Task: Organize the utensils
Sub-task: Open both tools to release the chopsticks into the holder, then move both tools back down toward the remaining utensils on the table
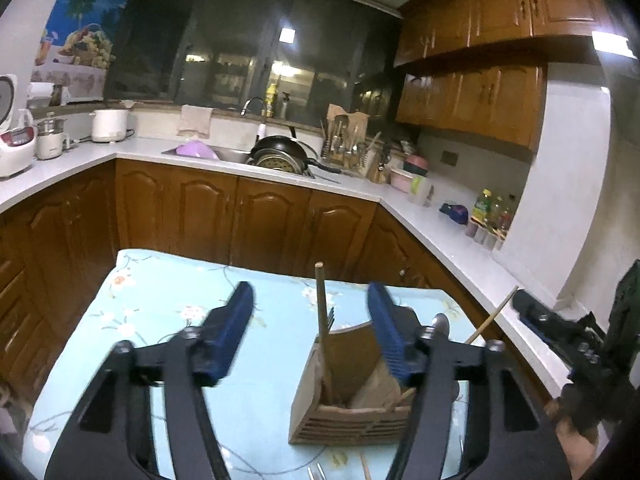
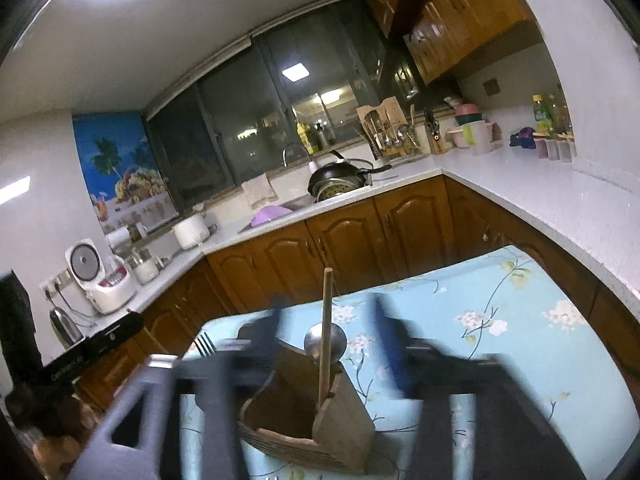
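A wooden utensil holder [image 1: 348, 392] stands on the blue flowered cloth [image 1: 168, 312]. It contains an upright chopstick [image 1: 320, 300], a fork [image 1: 329, 318], a metal spoon [image 1: 440, 324] and a leaning chopstick [image 1: 494, 316]. My left gripper [image 1: 310, 292] is open above the cloth, its right finger in front of the holder, nothing gripped. In the right wrist view the holder [image 2: 320, 412], chopstick [image 2: 326, 320], spoon [image 2: 318, 340] and fork [image 2: 204, 344] sit between the blurred fingers of my right gripper [image 2: 328, 308]. That gripper is open and touches none of them.
A fork tip [image 1: 316, 472] and a stick [image 1: 364, 468] lie on the cloth near its front edge. White counters wrap around with a sink and pan [image 1: 280, 152], a utensil rack [image 1: 344, 140], rice cookers [image 1: 12, 140] and bottles [image 1: 488, 216]. Brown cabinets stand below.
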Demonstrator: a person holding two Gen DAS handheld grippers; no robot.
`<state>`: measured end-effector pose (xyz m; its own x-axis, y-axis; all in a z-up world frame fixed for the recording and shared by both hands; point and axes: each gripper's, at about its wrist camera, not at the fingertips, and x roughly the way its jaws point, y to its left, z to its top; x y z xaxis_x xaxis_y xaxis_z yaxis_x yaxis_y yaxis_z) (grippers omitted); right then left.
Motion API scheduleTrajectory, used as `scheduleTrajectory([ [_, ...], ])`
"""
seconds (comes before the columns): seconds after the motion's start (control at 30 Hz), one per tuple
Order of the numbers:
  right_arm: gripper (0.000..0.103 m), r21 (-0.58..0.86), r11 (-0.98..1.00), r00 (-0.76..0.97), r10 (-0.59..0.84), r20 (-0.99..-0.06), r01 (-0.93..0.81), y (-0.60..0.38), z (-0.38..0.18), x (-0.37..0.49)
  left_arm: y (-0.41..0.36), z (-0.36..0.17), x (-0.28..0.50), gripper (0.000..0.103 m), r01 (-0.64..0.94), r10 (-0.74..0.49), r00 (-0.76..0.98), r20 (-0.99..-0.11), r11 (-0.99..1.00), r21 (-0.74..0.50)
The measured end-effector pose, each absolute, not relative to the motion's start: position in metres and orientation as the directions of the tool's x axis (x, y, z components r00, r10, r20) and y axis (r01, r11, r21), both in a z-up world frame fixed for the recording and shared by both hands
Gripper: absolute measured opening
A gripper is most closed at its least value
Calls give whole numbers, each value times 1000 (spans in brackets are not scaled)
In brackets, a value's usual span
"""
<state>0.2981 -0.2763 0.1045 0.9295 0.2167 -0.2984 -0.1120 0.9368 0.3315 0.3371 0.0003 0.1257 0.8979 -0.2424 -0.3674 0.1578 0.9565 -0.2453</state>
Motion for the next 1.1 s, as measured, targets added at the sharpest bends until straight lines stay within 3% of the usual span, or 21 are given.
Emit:
scheduleTrajectory([
  [0.07, 78, 342, 933, 936, 217, -277, -116, -280, 107, 289, 4, 124, 329, 69, 150, -241, 898, -367, 954, -260],
  [0.13, 89, 341, 933, 937, 219, -273, -119, -282, 107, 281, 6, 122, 319, 82, 135, -228, 900, -372, 956, -259],
  [0.17, 92, 344, 932, 937, 219, -271, -118, -284, 106, 276, 8, 121, 315, 83, 130, -222, 901, -372, 958, -257],
  [0.3, 93, 356, 928, 932, 221, -289, -109, -290, 100, 259, 14, 111, 291, 88, 100, -193, 900, -392, 965, -244],
  [0.43, 98, 352, 932, 924, 211, -318, -92, -296, 90, 238, 26, 91, 263, 89, 71, -184, 882, -434, 962, -265],
  [0.77, 98, 339, 940, 884, 199, -423, -50, -300, 51, 179, 38, 38, 216, 89, 20, -194, 808, -556, 953, -303],
  [1.1, 98, 303, 953, 847, 144, -512, 22, -299, 8, 137, 30, 9, 187, 89, 30, -199, 767, -609, 960, -277],
])
